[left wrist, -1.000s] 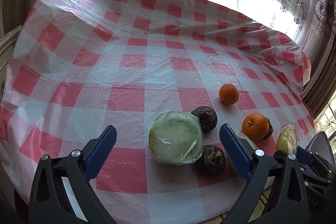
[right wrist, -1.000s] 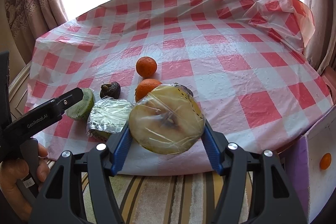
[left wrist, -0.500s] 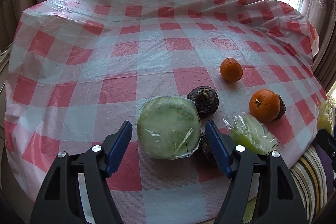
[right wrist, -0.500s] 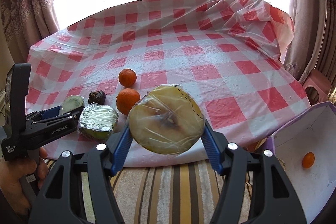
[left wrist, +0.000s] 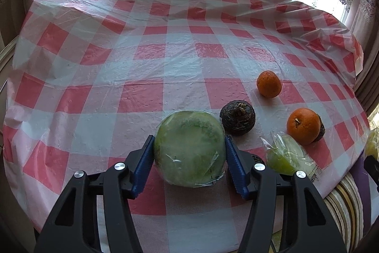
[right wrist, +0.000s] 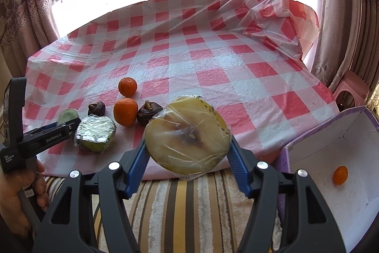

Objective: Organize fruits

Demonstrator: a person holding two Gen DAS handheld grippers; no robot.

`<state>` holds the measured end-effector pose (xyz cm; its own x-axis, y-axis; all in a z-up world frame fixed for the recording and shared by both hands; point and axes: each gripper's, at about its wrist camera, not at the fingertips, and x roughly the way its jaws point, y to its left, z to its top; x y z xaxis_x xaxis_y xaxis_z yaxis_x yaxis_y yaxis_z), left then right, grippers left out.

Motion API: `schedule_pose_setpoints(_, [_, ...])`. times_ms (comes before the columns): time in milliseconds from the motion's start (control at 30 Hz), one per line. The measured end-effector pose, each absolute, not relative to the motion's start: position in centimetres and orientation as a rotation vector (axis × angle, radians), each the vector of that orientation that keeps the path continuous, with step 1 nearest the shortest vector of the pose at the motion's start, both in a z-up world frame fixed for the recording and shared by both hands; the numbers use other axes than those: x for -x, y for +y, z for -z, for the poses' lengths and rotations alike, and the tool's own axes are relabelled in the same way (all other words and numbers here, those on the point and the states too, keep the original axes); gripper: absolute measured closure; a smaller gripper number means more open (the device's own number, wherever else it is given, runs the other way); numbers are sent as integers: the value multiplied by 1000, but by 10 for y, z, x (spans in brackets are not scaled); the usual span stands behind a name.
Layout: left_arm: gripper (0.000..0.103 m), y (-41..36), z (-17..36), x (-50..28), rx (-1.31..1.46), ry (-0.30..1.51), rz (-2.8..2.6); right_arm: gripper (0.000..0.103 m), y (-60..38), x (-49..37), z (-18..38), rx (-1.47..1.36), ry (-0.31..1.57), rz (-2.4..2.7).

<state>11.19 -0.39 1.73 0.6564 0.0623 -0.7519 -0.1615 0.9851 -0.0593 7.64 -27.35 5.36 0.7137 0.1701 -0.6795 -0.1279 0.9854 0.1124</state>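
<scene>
My left gripper (left wrist: 189,158) is shut on a plastic-wrapped green melon half (left wrist: 190,148) that rests on the checked table (left wrist: 151,63); it also shows in the right wrist view (right wrist: 68,116). My right gripper (right wrist: 188,146) is shut on a wrapped yellow cut fruit (right wrist: 188,138) and holds it off the table's front edge, above a striped cloth (right wrist: 180,208). Two oranges (left wrist: 269,84) (left wrist: 303,125), dark round fruits (left wrist: 237,120) and a wrapped green piece (left wrist: 285,154) lie to the right of the melon.
An open white box (right wrist: 343,172) with purple sides stands low at the right and holds a small orange fruit (right wrist: 340,175). A pink stool (right wrist: 350,89) stands by the curtains at the right. Windows and curtains are behind the table.
My left gripper moved forward and closed on the green melon half. My right gripper, still holding the yellow fruit, drew back and right, bringing the white box further into view.
</scene>
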Motion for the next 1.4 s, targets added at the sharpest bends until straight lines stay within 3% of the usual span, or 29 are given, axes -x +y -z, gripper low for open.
schedule_pose_setpoints(1000, [46, -71, -79, -88, -21, 657, -59, 39, -349, -77, -58, -102, 743, -32])
schedule_pose_setpoints(1400, [46, -164, -87, -82, -81, 656, 173, 39, -431, -78, -65, -140, 740, 132])
